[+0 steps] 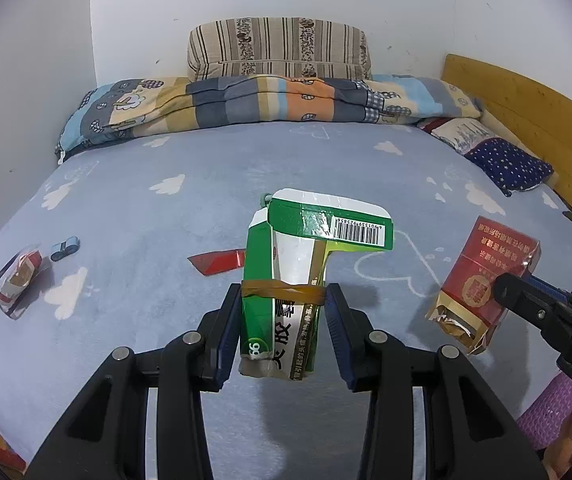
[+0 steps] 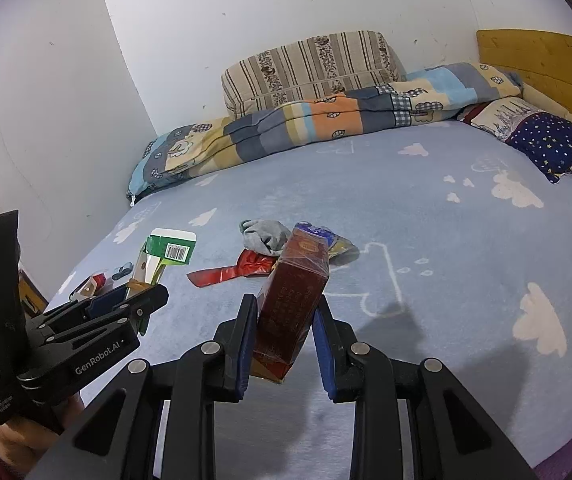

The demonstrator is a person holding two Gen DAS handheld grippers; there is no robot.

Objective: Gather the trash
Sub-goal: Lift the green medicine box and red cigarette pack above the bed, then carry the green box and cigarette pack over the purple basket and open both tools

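Observation:
My left gripper (image 1: 284,300) is shut on a crumpled green and white medicine box (image 1: 298,268) bound with a rubber band, held above the blue bed sheet (image 1: 206,184). It also shows in the right wrist view (image 2: 166,252). My right gripper (image 2: 286,308) is shut on a red cigarette pack (image 2: 290,300), also seen in the left wrist view (image 1: 482,280). On the bed lie a red wrapper (image 2: 238,270), a grey sock (image 2: 264,236), a blue and yellow wrapper (image 2: 336,244), a small red and white pack (image 1: 18,276) and a small blue item (image 1: 65,248).
A folded patchwork quilt (image 1: 266,100) and a striped pillow (image 1: 278,48) lie at the back by the white wall. A starry pillow (image 1: 502,160) lies against the wooden headboard (image 1: 534,120) at right. A purple basket (image 1: 554,412) stands low right.

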